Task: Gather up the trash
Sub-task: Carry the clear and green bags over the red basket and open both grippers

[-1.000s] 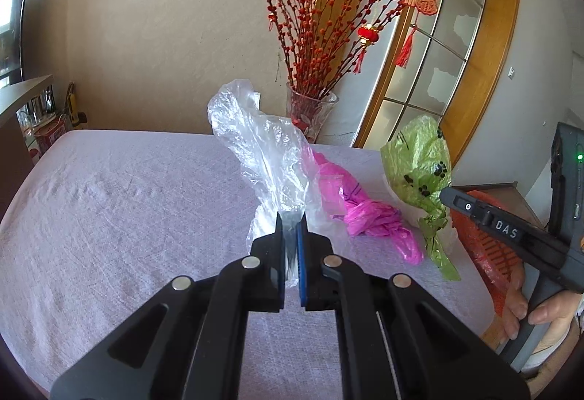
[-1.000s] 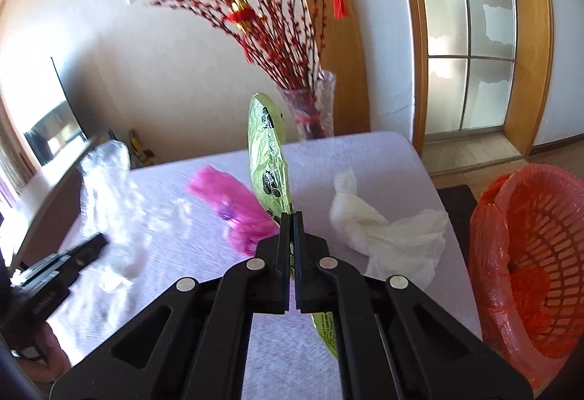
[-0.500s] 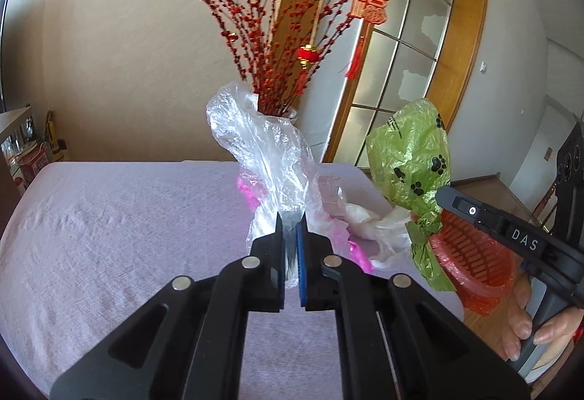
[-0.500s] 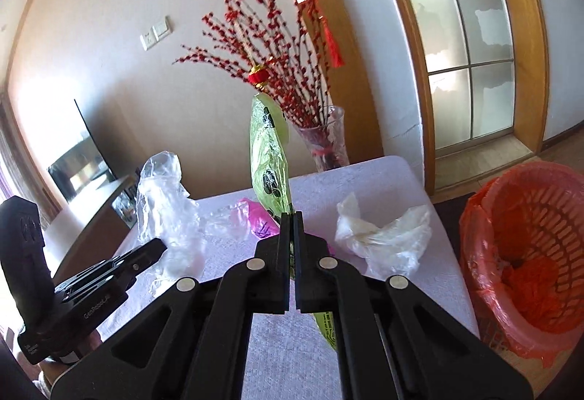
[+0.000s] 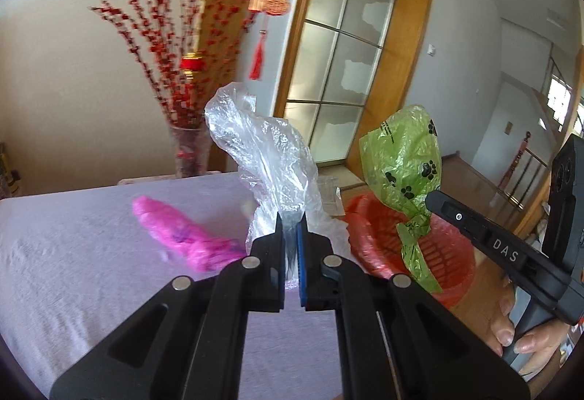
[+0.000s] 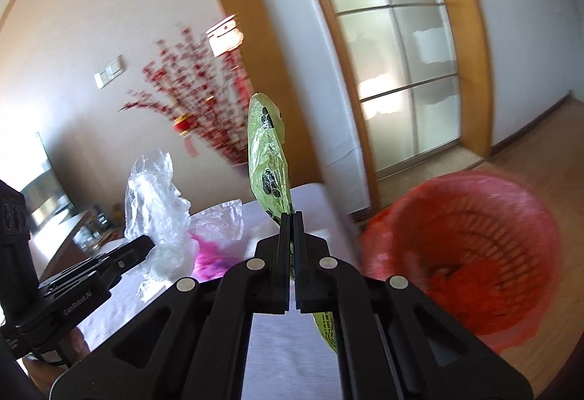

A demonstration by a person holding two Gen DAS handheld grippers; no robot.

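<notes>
My left gripper [image 5: 291, 223] is shut on a clear plastic bag [image 5: 262, 151] and holds it above the table's right end. My right gripper [image 6: 292, 217] is shut on a green bag with black paw prints [image 6: 268, 159]; in the left wrist view the green bag [image 5: 401, 159] hangs over the red basket [image 5: 452, 254]. The basket [image 6: 471, 254], lined with a red bag, stands on the floor past the table's end. A pink bag [image 5: 182, 235] lies on the lilac tablecloth [image 5: 73, 254]. The clear bag also shows in the right wrist view [image 6: 157, 202].
A glass vase of red berry branches [image 5: 189, 151] stands at the table's far edge. Behind it are a wooden-framed frosted glass door [image 5: 343, 71] and a wall. Wooden floor [image 6: 540, 144] lies around the basket.
Both grippers have swung to the right with their bags, from over the table toward the red basket. The green bag now hangs over the basket. The white bag has dropped out of view.
</notes>
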